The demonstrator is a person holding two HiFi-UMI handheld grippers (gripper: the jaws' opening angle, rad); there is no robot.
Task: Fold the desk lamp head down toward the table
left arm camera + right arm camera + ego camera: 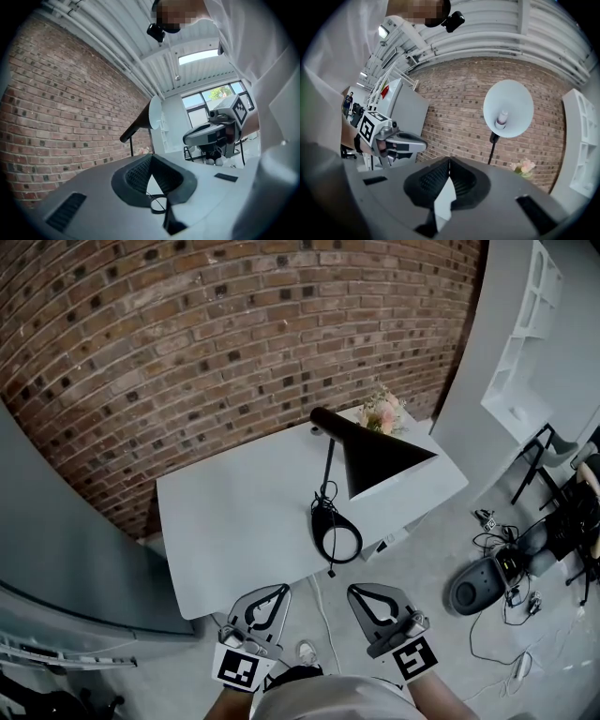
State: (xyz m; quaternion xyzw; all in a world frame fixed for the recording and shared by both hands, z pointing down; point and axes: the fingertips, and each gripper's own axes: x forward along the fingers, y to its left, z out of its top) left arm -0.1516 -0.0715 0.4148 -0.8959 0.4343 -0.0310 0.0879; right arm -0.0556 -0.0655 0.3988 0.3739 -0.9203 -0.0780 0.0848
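The approach seemed in hand: left gripper [280, 590] and right gripper [355, 590], jaws together and empty, hung short of the worktop [234, 517], and next one needed to reach the raised lamp head [382, 461] there.

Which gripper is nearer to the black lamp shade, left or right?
Right. In the head view the right gripper is below the lamp shade, apart; the left gripper is farther left.

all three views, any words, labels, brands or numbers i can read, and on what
No readable words, brands or numbers in any view.
left gripper, its marker cube: a square code pattern, no letters.
right gripper, its marker cube: the same.
desk lamp and table: no print shows.
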